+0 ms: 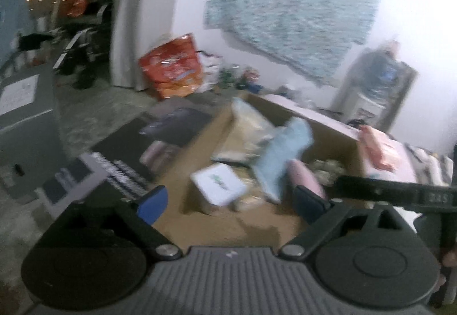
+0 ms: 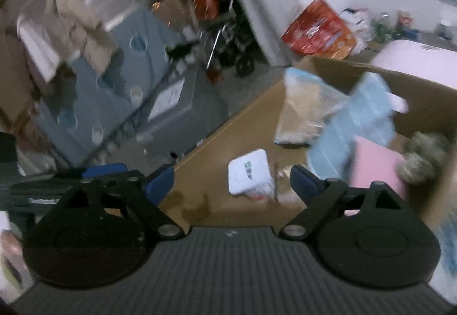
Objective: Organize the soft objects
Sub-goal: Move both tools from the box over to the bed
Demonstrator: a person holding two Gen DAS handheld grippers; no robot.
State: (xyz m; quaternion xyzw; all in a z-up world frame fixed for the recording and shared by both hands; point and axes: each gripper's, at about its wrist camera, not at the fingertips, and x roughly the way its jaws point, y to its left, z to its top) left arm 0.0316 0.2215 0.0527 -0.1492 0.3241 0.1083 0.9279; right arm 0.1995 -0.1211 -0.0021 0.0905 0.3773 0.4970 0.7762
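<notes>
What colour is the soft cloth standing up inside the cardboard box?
Light blue; the cloth shows best in the right wrist view.

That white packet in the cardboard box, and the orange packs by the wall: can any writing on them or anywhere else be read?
No text here reads with certainty; both views are blurred.
White packet: green mark, unreadable.
Orange packs: white and blue print, smeared.
Black bar at the right in the left view: pale characters, perhaps "245", not sure.
Grey cabinet: white sheet on it, print too small.
Cardboard box: no print visible.
</notes>
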